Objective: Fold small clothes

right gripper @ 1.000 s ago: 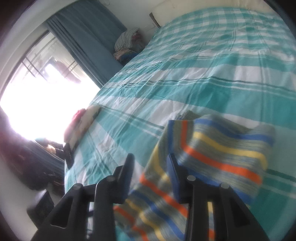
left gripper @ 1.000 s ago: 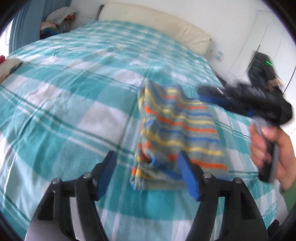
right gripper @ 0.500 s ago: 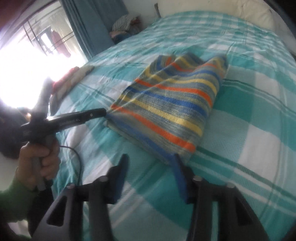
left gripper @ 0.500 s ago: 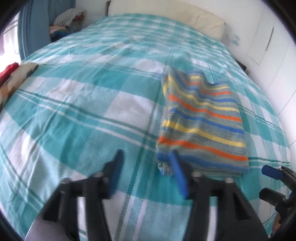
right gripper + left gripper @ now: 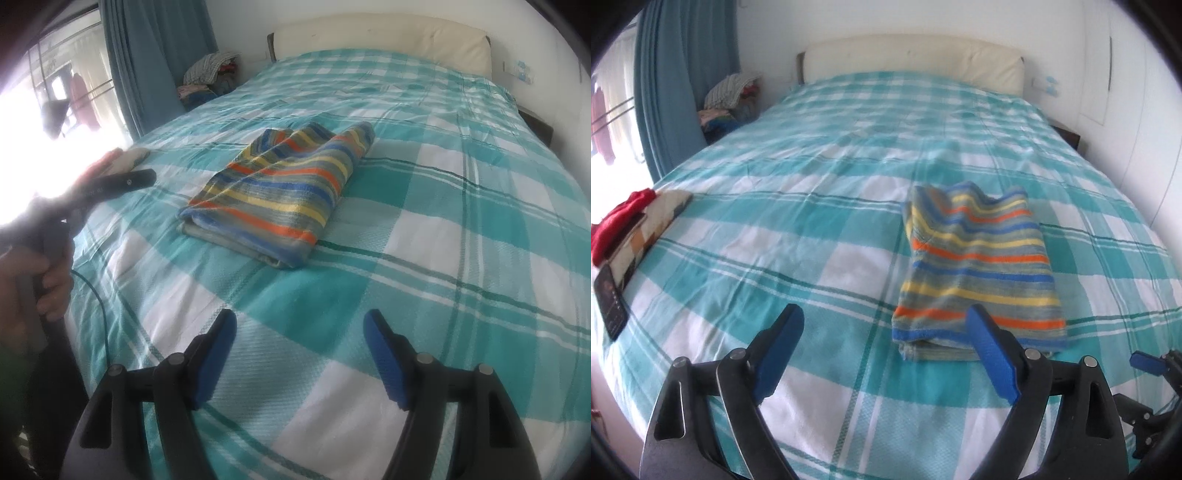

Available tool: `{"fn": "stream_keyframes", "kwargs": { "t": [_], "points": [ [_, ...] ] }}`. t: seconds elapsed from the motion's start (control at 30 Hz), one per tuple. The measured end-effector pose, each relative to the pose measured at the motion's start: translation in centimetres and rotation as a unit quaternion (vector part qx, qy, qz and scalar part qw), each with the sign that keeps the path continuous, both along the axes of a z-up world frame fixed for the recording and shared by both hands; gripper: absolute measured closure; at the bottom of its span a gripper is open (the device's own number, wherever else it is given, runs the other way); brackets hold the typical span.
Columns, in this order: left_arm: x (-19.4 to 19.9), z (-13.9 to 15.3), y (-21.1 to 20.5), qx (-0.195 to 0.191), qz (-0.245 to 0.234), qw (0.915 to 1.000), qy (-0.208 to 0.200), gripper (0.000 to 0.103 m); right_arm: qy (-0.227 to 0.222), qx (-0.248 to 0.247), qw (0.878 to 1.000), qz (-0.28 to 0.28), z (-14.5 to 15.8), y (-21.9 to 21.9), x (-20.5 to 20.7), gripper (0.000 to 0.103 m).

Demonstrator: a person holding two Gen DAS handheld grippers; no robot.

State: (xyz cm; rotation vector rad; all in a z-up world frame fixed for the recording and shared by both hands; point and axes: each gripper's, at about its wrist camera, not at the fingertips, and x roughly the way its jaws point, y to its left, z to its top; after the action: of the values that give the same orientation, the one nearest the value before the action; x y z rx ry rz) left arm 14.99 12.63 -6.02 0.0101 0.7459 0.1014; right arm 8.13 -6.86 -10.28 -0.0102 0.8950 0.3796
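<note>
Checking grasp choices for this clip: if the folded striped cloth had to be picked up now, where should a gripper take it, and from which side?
Probably the near edge of the striped cloth, where the folded layers stack into a thick lip facing the left gripper. Come in low over the bed from that side, one finger under, one over. Its far end is rumpled and looser. Both grippers, the right included, have just been opening, nothing between the jaws.

My right gripper no longer pinches the striped garment; its jaws have just been opening and now stand wide over bare bedspread, drawn back from the cloth. My left gripper has likewise pulled back, jaws just opening wider, nothing between them. The garment now lies folded flat, released by both.
</note>
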Motion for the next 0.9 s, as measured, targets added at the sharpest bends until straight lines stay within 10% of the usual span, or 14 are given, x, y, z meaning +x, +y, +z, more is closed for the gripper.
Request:
{"fn": "stream_keyframes", "kwargs": {
  "t": [0.27,0.5,0.7,0.8,0.9],
  "points": [
    [6.0,-1.7,2.7,-0.056,-0.059,0.9958,0.043,0.006,-0.009,0.011,1.0,-0.019,0.6,-0.4,2.4,0.025],
    [15.3,-5.8,4.3,-0.178,-0.106,0.9697,0.129,0.006,0.031,0.146,0.986,-0.071,0.2,-3.6,12.2,0.024],
    [18.8,-9.1,1.5,-0.187,-0.146,0.9558,0.173,0.009,0.114,0.247,0.96,-0.062,-4.6,-1.8,21.4,0.026],
    [19.0,-9.5,-0.4,-0.163,-0.154,0.9574,0.181,0.084,0.123,0.214,0.968,-0.044,-6.3,1.4,23.3,0.065],
    [18.7,-8.0,-1.4,-0.141,-0.138,0.9664,0.165,0.087,0.077,0.099,0.991,-0.039,-4.5,4.8,22.8,0.076]
  ]
}}
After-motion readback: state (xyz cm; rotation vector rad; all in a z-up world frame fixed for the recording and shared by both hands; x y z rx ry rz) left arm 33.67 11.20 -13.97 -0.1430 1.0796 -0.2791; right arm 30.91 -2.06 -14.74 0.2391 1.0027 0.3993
